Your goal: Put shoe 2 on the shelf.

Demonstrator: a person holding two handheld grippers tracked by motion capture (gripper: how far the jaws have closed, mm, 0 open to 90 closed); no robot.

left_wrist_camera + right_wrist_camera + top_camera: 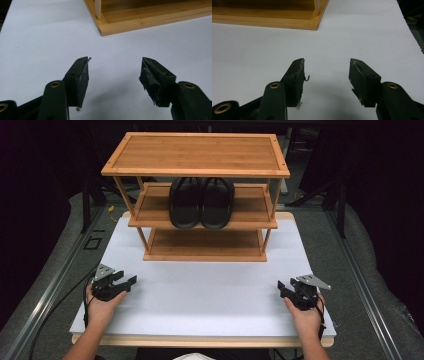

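Note:
A three-tier bamboo rack (200, 155) stands at the back of the white table top (210, 290). Two black slippers (201, 202) lie side by side on its middle shelf. My left gripper (127, 282) rests low at the front left of the table, open, with nothing between its jaws. Over at the front right sits my right gripper (284, 287), open and empty too. In the left gripper view the left gripper (115, 62) faces the rack's bottom corner (105, 27). In the right gripper view the right gripper (327, 62) faces the rack's other bottom corner (312, 23).
Dark floor and grey rails (55, 285) flank the table on both sides. A black cable (60, 305) trails from the left gripper off the table's left edge. White surface lies between the two grippers and the rack.

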